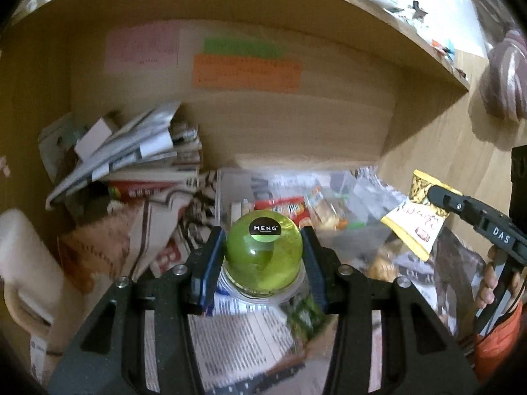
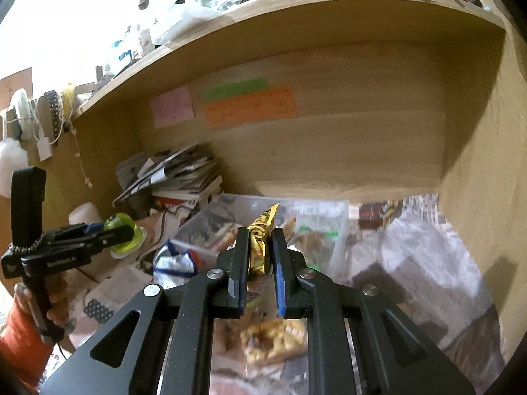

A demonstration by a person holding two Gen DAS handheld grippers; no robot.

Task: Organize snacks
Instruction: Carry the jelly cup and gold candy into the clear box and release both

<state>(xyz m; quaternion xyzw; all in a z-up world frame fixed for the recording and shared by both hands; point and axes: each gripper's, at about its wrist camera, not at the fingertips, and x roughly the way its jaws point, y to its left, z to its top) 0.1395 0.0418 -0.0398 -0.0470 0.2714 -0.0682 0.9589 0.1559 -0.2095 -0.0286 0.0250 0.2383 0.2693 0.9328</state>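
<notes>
My left gripper (image 1: 263,240) is shut on a green jelly cup (image 1: 263,253) with a black MENG sticker, held above the desk clutter. It also shows at the left of the right wrist view (image 2: 123,232). My right gripper (image 2: 260,247) is shut on a yellow snack packet (image 2: 262,243), which also shows in the left wrist view (image 1: 418,217). Both hover in front of a clear plastic bin (image 2: 339,230) that holds several snack packets (image 1: 286,209).
A wooden shelf (image 2: 329,33) overhangs the desk, with coloured sticky notes (image 2: 250,102) on its back panel. A stack of books and papers (image 1: 131,158) lies at the back left. A white-and-blue packet (image 2: 174,261) and a cookie bag (image 2: 273,339) lie on newspaper near me.
</notes>
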